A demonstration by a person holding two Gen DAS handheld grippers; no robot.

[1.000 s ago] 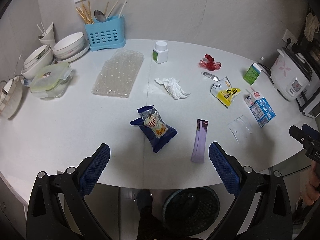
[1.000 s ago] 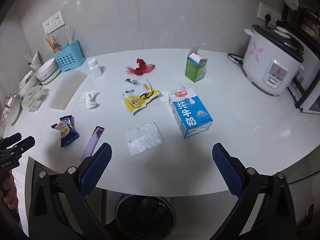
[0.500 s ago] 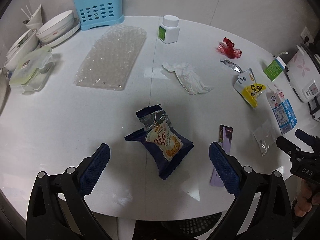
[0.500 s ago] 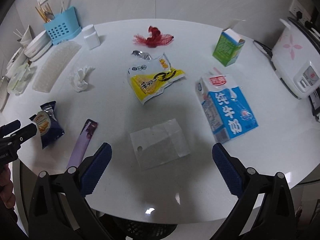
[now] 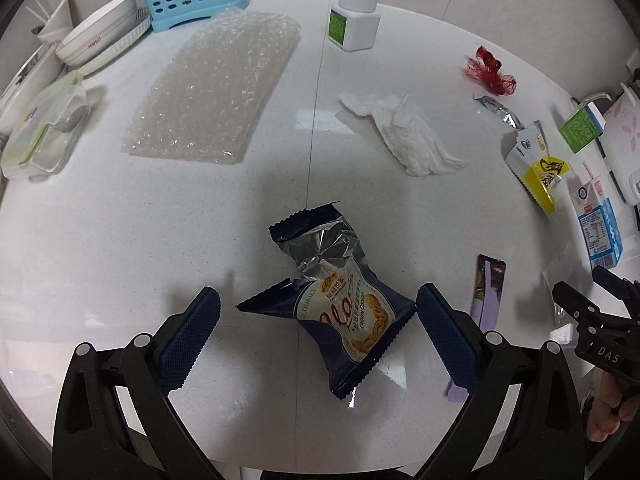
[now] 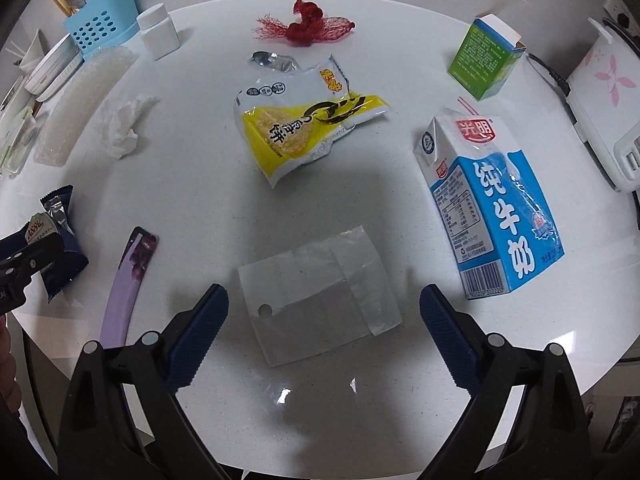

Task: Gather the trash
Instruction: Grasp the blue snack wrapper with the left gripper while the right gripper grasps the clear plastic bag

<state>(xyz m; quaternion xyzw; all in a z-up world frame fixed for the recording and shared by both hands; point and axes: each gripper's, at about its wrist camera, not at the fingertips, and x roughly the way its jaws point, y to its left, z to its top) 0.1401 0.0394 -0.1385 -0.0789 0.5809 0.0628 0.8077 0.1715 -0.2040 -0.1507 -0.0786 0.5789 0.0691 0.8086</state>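
Counted on desk (image 6: 200,184): two snack wrappers, navy (image 5: 340,308) and yellow (image 6: 304,128); two cartons, blue-white (image 6: 492,208) and green (image 6: 482,62); one clear bag (image 6: 320,292); one purple sachet (image 6: 128,280); one tissue (image 5: 408,136); one red net (image 6: 308,26); one white bottle (image 5: 354,20); one bubble-wrap sheet (image 5: 212,88).

"COOKIES" on cookie packet (image 5: 347,312)

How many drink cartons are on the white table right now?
2. The blue-and-white milk carton lies flat at the table's right; the green carton stands upright behind it, flap open. None seems hidden.
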